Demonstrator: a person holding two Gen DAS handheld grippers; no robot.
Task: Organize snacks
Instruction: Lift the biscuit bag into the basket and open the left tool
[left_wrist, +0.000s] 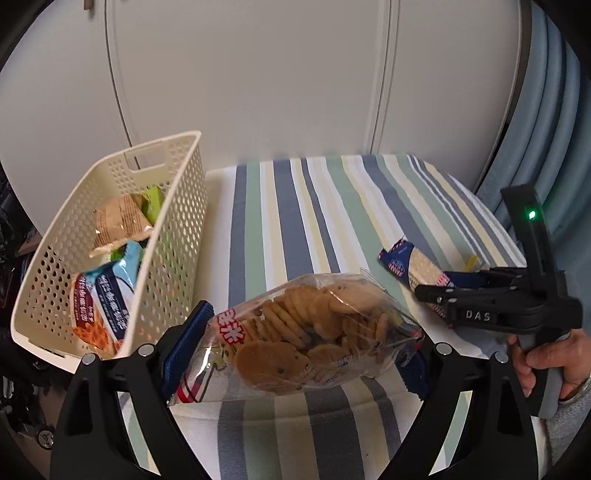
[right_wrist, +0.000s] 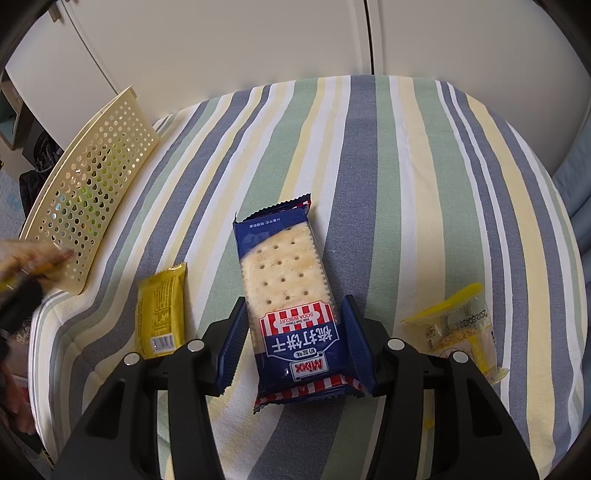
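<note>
Holding a clear cookie bag (left_wrist: 295, 339), the left gripper (left_wrist: 295, 354) sits at bottom centre of the left wrist view, its blue pads (left_wrist: 186, 343) clenched on the bag's two ends. Bag is lifted off the striped cloth (left_wrist: 332, 206), tilted, just right of the basket (left_wrist: 162, 236). Basket is cream, perforated, at left of frame, with several snack packs inside: a cracker pack (left_wrist: 118, 221) upper, a green pack (left_wrist: 155, 203) behind it, a blue-white pack (left_wrist: 107, 302) lower. At right of frame the right gripper (left_wrist: 439, 295) lies low over a soda biscuit pack (left_wrist: 413, 269); a hand (left_wrist: 546, 362) grips its handle at lower right. Green LED lit on its upright part. A bit of yellow wrapper shows behind that gripper.

Right wrist view: right gripper (right_wrist: 295, 347) bottom centre, jaws spread on either side of the soda biscuit pack (right_wrist: 291, 302), which lies flat on the cloth (right_wrist: 388, 166). Pads look near the pack's edges; cannot tell if they touch it, so grasp cannot be told. Yellow bar (right_wrist: 160, 314) lies just left of the gripper. Clear-yellow packet (right_wrist: 461, 325) at right, apart from the pack. Basket wall (right_wrist: 96, 184) at upper left. Blurred bag and left gripper at far left edge.
</note>
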